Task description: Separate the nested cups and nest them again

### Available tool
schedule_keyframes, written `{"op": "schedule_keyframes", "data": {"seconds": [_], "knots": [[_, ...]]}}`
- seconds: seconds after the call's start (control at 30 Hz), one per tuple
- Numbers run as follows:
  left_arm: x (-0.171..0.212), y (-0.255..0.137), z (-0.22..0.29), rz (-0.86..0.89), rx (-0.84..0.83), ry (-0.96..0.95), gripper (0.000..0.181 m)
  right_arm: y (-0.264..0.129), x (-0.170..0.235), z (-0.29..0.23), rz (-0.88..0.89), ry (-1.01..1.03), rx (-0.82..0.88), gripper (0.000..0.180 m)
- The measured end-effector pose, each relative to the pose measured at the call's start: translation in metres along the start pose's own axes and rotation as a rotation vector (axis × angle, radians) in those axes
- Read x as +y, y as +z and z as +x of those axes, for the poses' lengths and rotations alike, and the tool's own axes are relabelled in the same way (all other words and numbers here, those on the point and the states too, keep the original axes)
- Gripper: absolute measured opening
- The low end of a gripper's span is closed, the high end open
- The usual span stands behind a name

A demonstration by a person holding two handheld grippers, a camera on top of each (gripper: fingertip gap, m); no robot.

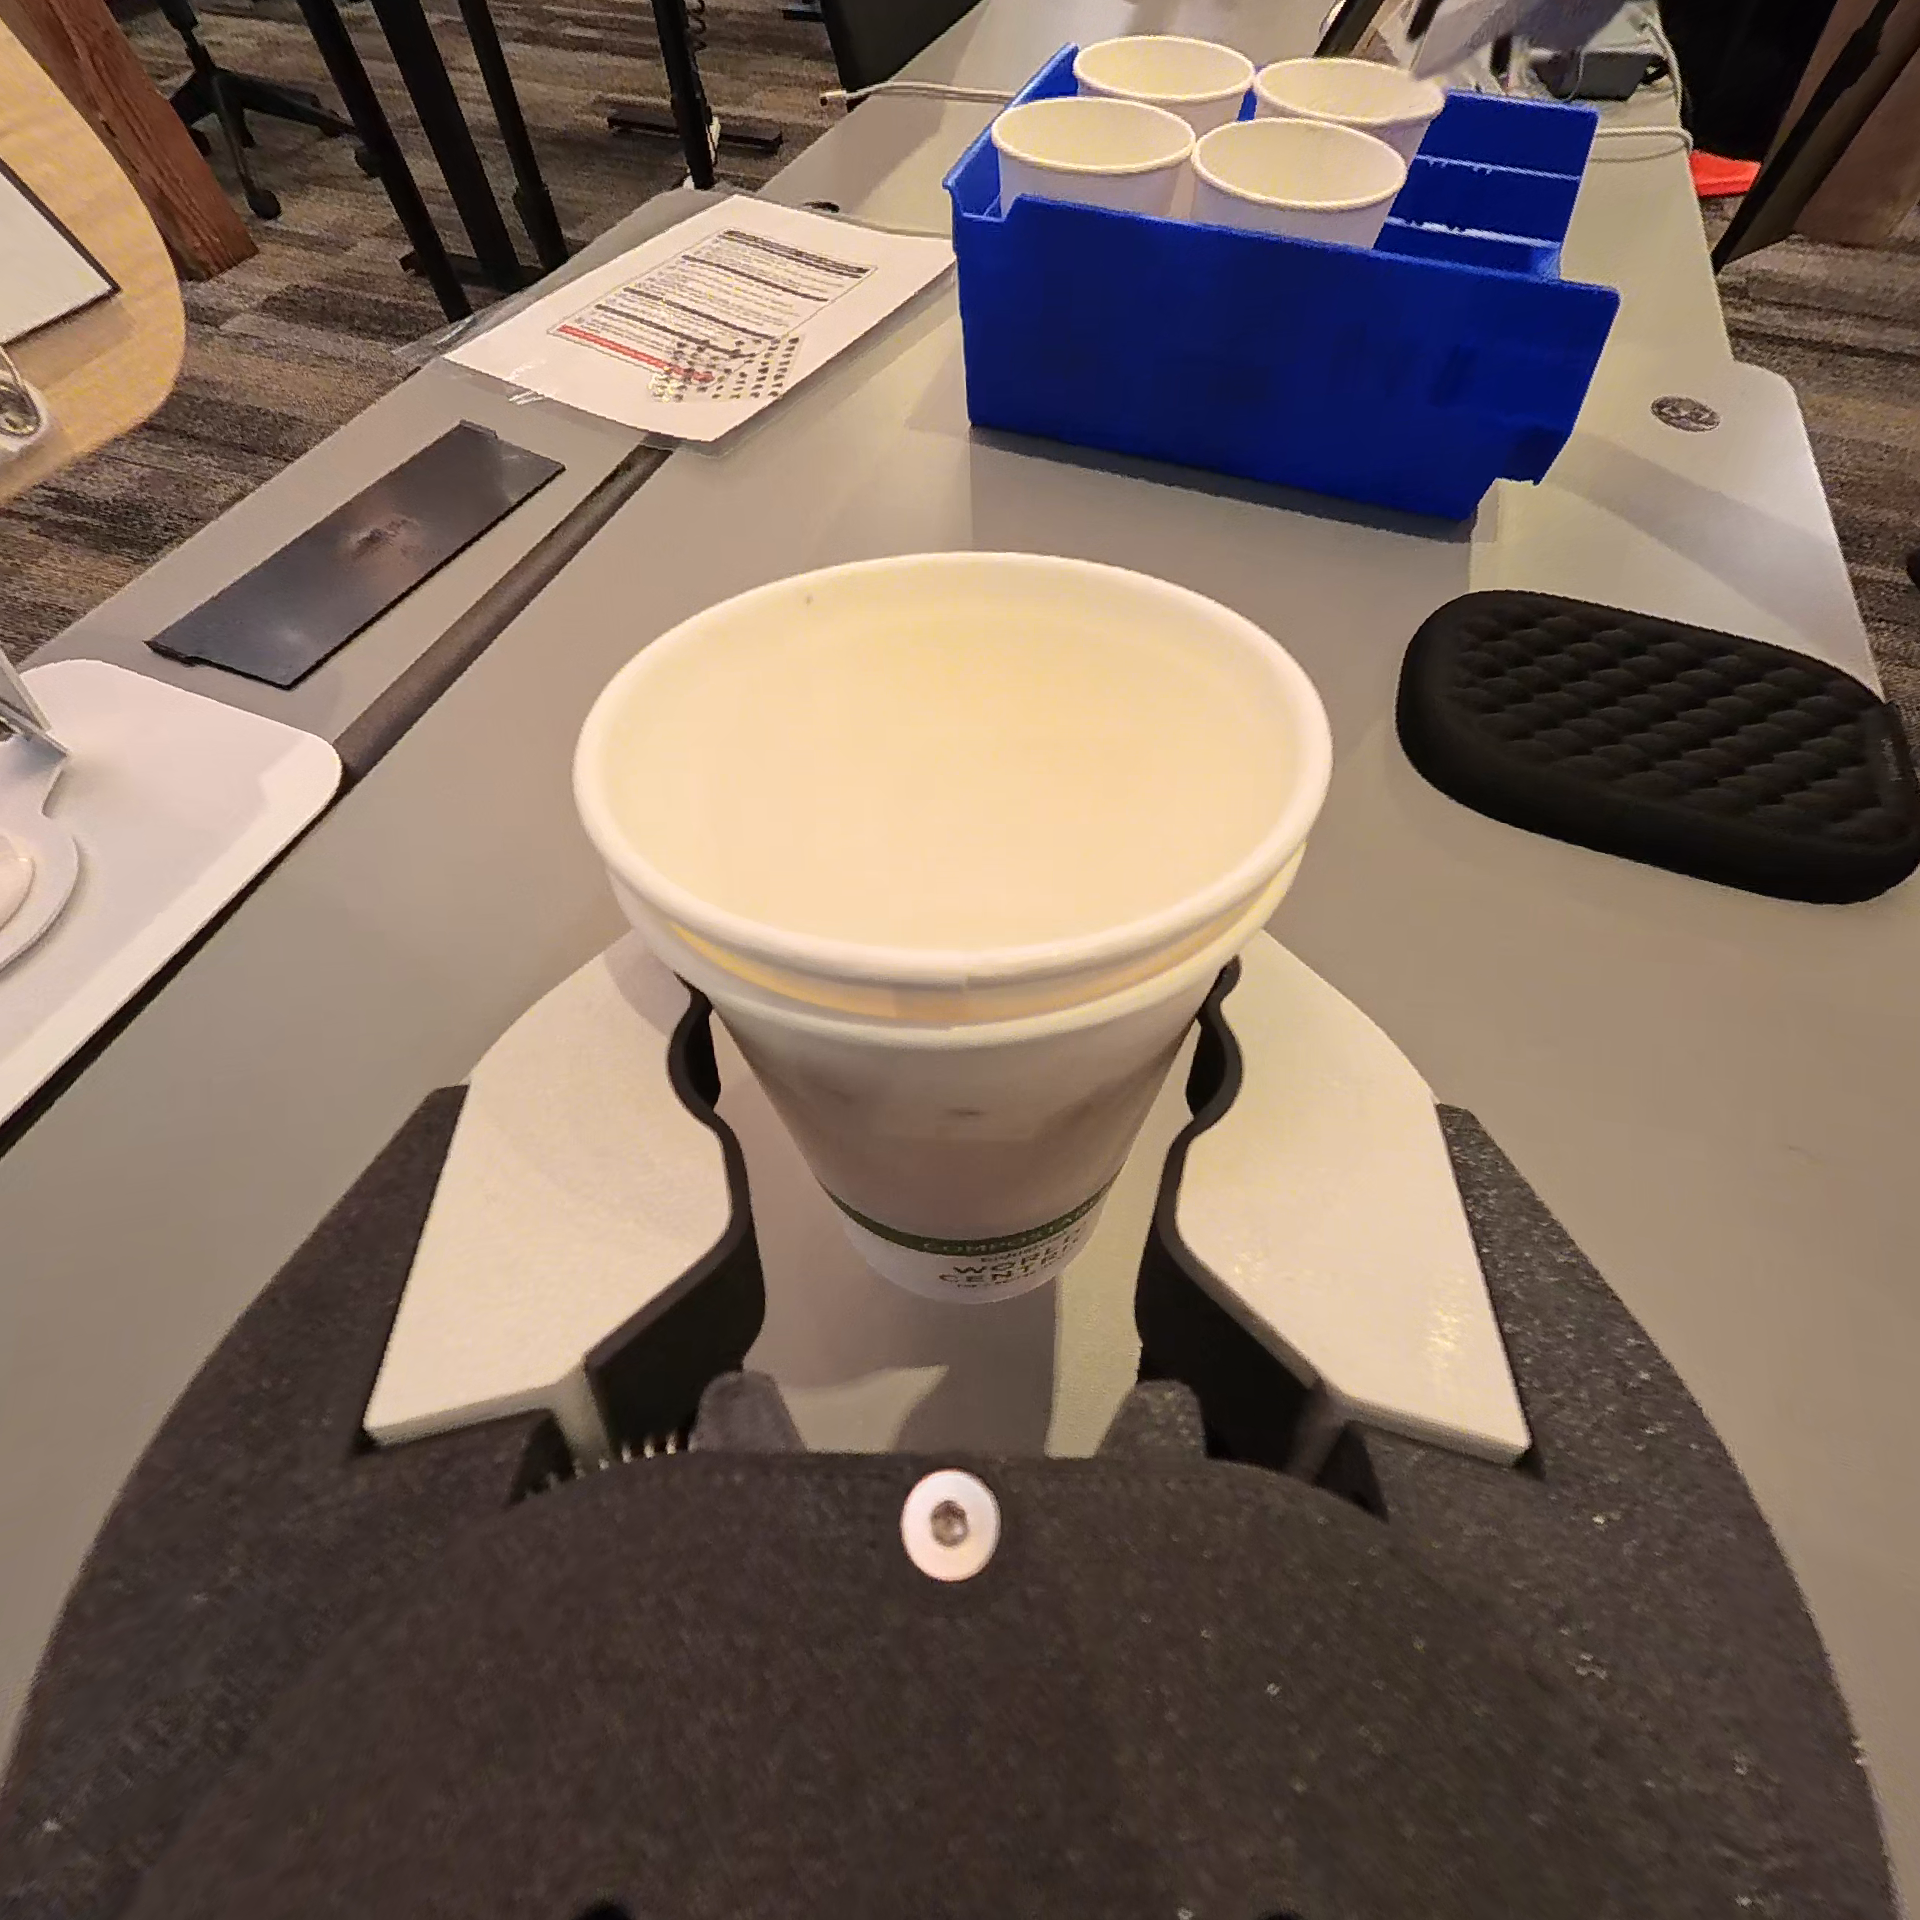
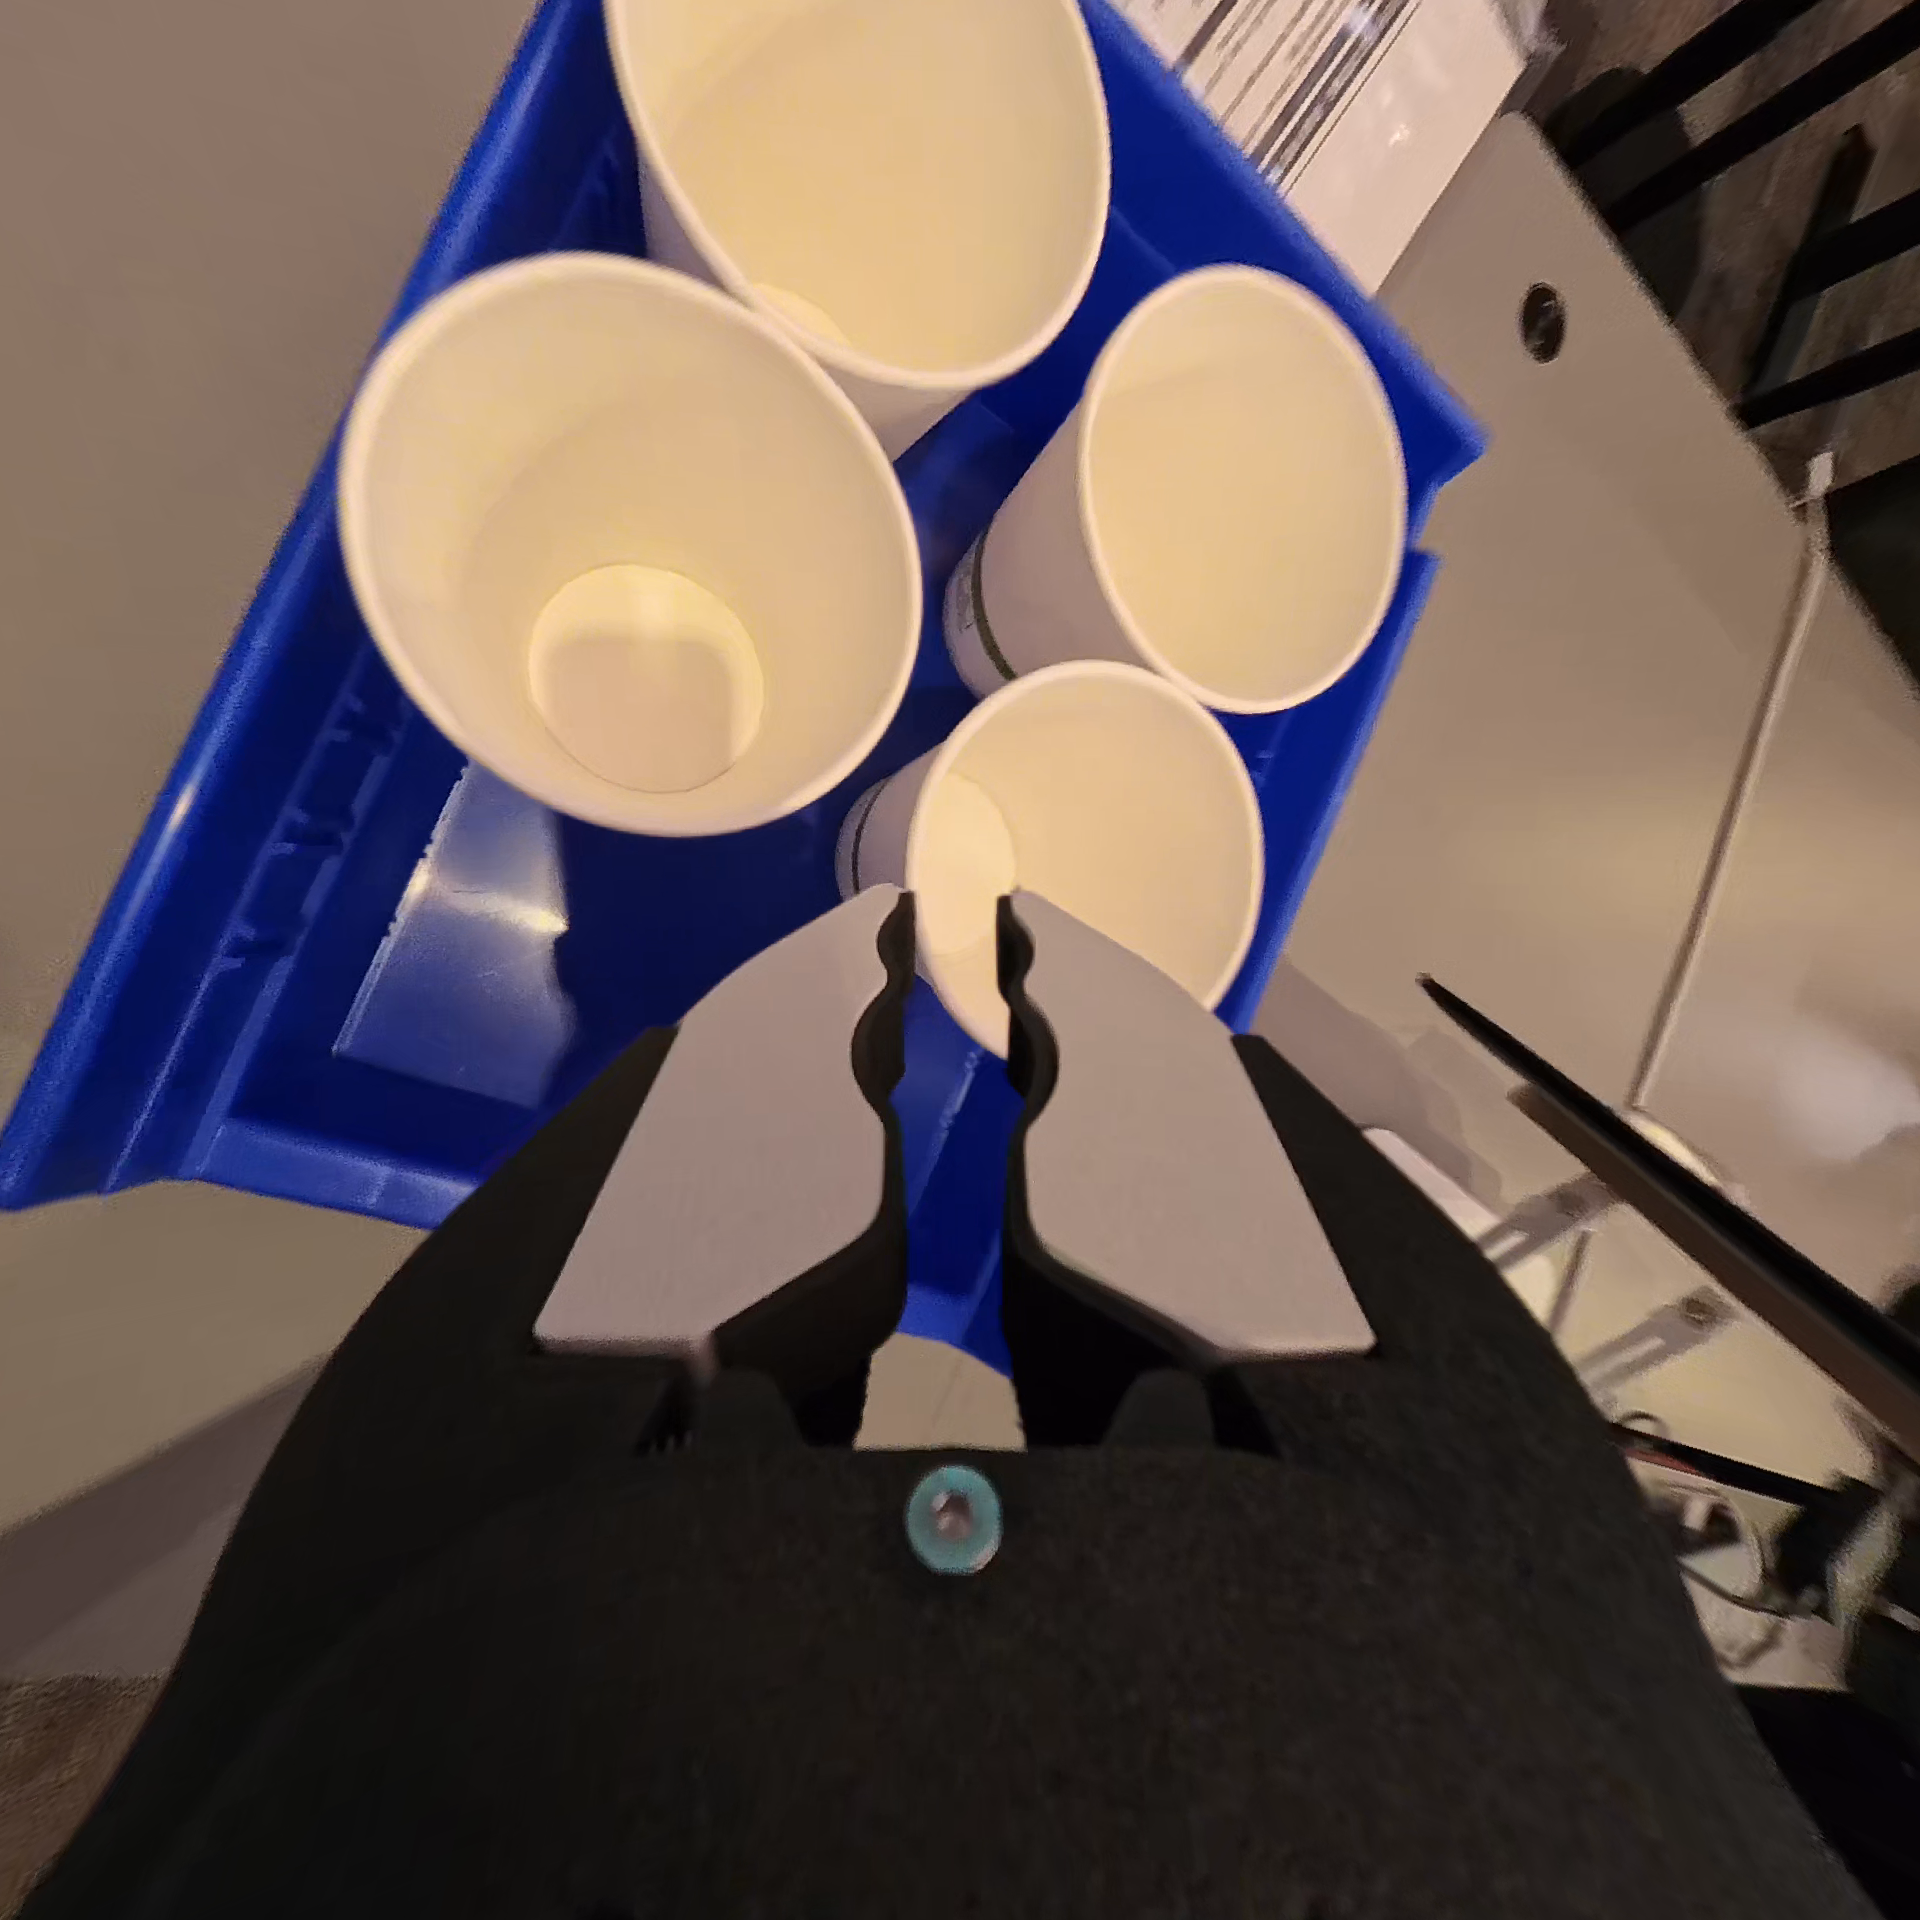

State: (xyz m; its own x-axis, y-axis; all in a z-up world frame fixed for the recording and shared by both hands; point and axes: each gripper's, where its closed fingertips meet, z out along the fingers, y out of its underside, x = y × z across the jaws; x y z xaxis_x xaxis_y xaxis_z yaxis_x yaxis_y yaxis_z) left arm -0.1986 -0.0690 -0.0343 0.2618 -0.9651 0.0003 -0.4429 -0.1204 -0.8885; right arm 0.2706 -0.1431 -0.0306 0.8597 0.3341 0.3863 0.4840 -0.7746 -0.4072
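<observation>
Left gripper (image 1: 951, 1049) has its fingers (image 1: 582, 1174) clamped on the sides of the nested cups (image 1: 951, 831), 2 white paper cups w/ the inner rim sitting just above the outer one. Stack is upright, held above the grey counter (image 1: 1195, 582), near end of the scene. Black textured pad (image 1: 1652, 743) lies on the counter off to the right. Further back left there's a printed sheet (image 1: 707, 312) in a plastic sleeve. Far right is the blue bin (image 2: 312, 935) w/ 4 single cups (image 2: 623, 540) standing in it. Right gripper (image 2: 954, 909) is over the bin, fingers (image 2: 790, 1101) only a little apart, straddling the rim of the closest cup (image 2: 1132, 831). Can't tell if they're actually pinching it.
</observation>
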Motion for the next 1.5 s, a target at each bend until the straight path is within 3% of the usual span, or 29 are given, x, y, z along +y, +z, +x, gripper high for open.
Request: {"op": "schedule_keyframes", "data": {"seconds": [0.13,0.33,0.47,0.63,1.07,1.5], "knots": [[-0.001,0.002,0.003,0.004,0.010,0.001,0.089,-0.050,-0.055,-0.021,0.115,-0.112,0.008,0.016],[0.001,0.005,0.010,-0.009,0.021,0.016,0.089,-0.129,-0.183,-0.218,0.405,-0.587,-0.411,0.016],[-0.001,0.004,0.015,-0.007,0.030,0.029,0.089,-0.143,-0.225,-0.315,0.460,-0.820,-0.526,0.012],[-0.005,0.002,0.021,0.000,0.040,0.047,0.089,-0.129,-0.255,-0.368,0.429,-0.924,-0.565,0.013],[-0.009,0.001,0.024,0.011,0.046,0.055,0.089,-0.112,-0.258,-0.382,0.335,-0.923,-0.646,0.003],[-0.002,0.005,0.023,-0.020,0.035,0.060,0.088,-0.149,-0.273,-0.351,0.399,-0.892,-0.553,0.002]]}}
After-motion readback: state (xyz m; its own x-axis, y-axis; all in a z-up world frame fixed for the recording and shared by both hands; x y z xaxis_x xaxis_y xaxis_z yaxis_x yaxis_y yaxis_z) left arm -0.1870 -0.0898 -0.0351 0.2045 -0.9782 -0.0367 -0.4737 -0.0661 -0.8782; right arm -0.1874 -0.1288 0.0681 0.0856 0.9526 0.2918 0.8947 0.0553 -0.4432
